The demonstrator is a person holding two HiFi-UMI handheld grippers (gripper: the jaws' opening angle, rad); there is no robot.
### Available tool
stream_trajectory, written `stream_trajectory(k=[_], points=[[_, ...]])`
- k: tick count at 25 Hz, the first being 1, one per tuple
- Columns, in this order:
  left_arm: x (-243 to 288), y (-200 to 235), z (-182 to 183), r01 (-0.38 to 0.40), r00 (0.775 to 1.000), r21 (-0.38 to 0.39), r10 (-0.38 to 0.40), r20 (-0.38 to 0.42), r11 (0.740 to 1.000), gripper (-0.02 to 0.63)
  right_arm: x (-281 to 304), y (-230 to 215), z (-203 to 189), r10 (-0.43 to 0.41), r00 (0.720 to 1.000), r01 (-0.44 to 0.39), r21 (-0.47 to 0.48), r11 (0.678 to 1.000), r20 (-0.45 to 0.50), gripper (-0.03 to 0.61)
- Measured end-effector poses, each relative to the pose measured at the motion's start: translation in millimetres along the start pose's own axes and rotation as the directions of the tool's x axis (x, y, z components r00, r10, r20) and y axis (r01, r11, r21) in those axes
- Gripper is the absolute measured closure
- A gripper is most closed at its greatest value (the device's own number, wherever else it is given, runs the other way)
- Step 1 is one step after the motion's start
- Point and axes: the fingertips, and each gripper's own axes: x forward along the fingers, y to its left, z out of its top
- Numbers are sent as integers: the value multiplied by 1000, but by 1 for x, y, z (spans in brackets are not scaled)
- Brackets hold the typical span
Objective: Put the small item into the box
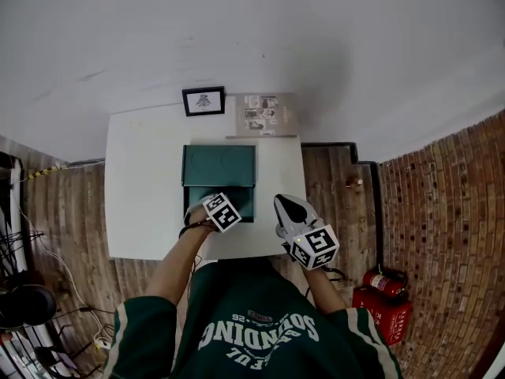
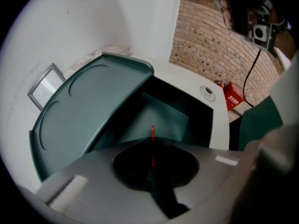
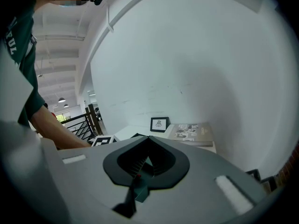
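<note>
Indoor workspace, white table [image 1: 134, 180], brick floor [image 1: 442, 212], red fire extinguisher [image 1: 384, 283]

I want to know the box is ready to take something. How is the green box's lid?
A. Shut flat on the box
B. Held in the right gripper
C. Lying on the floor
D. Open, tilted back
D: in the left gripper view the lid stands raised behind the box, whose dark inside is bare to view.

Left tool [image 2: 152, 143] pinching small item [image 2: 152, 130]; right tool [image 3: 148, 139] closed, empty.
</note>
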Motion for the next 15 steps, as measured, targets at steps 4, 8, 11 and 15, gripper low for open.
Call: stream_trajectory(k=[4,8,11,15], points=[[5,-2,-3,23,999,0,-23,-23,1000,551,-1,-2,-1,-9,1000,9,11,1000,1,577],[6,-1,-4,36,999,2,-36,-23,999,551,2,-4,0,-11,1000,11,16,1000,2,577],[5,-2,-4,35,999,5,-35,-21,999,551,5,-3,0,-6,1000,6,17,1000,2,577],[1,1,-2,24,1000,2,-24,3,1000,551,10,0,0,3,1000,-3,14,1000,-2,577]])
